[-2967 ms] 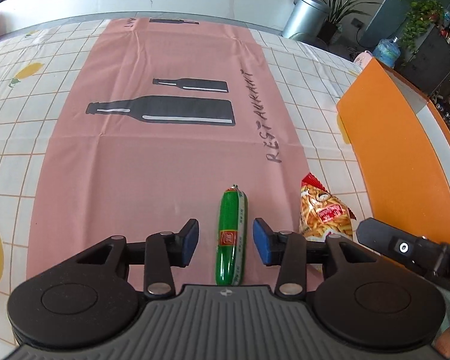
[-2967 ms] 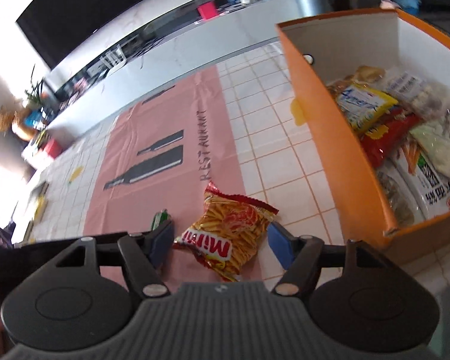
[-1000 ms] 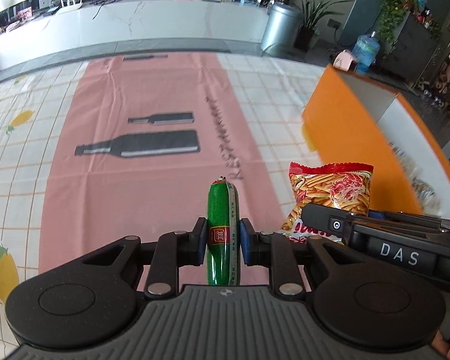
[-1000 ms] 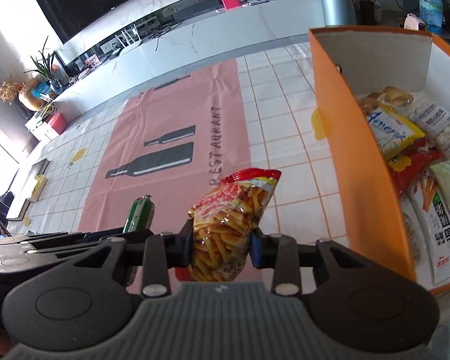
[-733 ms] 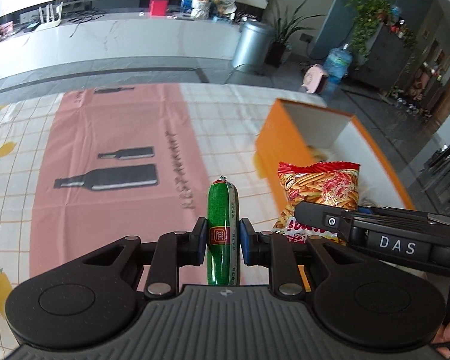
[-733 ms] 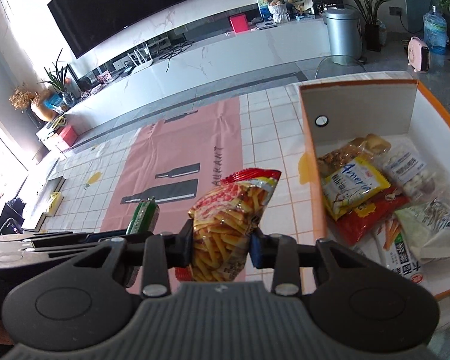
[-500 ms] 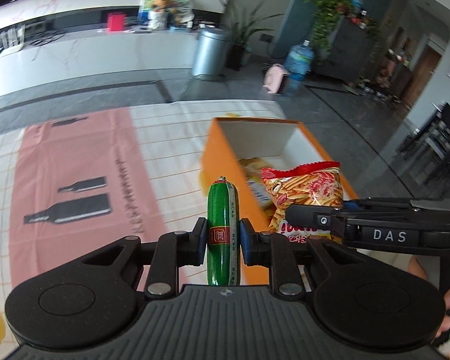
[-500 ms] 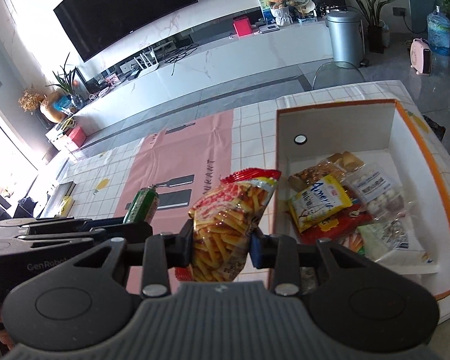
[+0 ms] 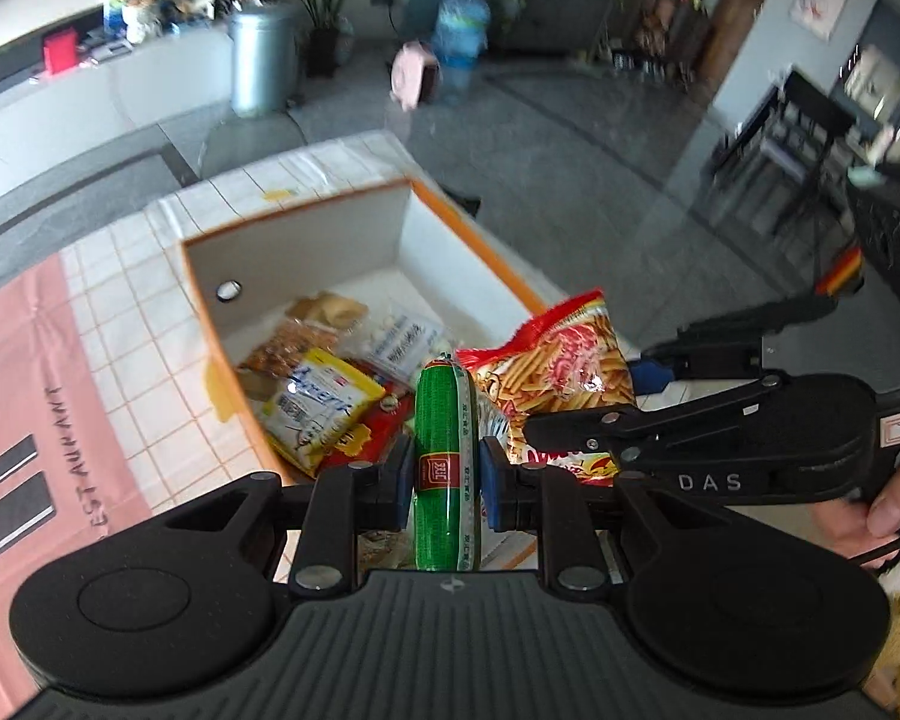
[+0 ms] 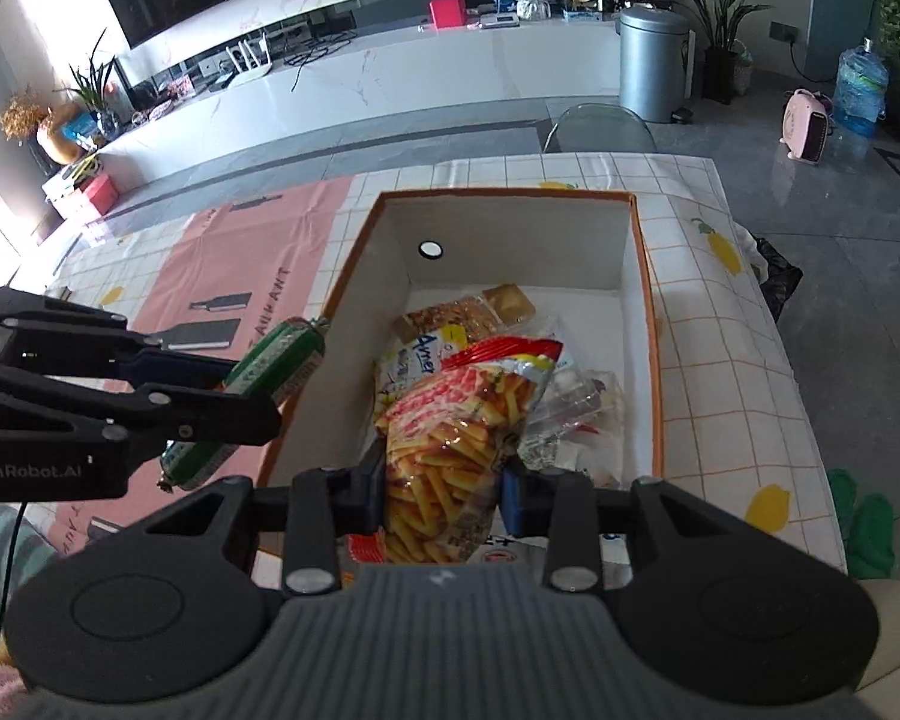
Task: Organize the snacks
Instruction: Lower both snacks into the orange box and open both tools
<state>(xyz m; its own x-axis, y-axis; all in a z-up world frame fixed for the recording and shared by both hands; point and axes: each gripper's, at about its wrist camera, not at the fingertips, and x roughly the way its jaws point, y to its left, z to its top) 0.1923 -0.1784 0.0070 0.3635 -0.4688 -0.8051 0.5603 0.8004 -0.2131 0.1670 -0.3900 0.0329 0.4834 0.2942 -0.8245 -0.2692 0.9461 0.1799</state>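
Note:
My left gripper (image 9: 444, 483) is shut on a green sausage stick (image 9: 444, 420), held upright above the near end of the orange box (image 9: 306, 207). My right gripper (image 10: 441, 495) is shut on a red bag of fries-shaped crisps (image 10: 450, 432), hanging over the box's (image 10: 645, 276) inside. In the right wrist view the left gripper comes in from the left with the green sausage (image 10: 273, 363) over the box's left wall. In the left wrist view the crisps bag (image 9: 561, 372) and the right gripper's black arm sit just right of the sausage.
The box holds several snack packets, among them a yellow-and-blue one (image 9: 324, 405) and nut bars (image 10: 450, 312). It stands on a checked tablecloth (image 10: 732, 360) beside a pink runner (image 10: 240, 264). The table's far edge lies just past the box. A hand (image 9: 894, 492) grips the right tool.
Both grippers have risen from the table and swung right with their snacks: the sausage and crisps bag, once over the pink runner, now hang over the orange box.

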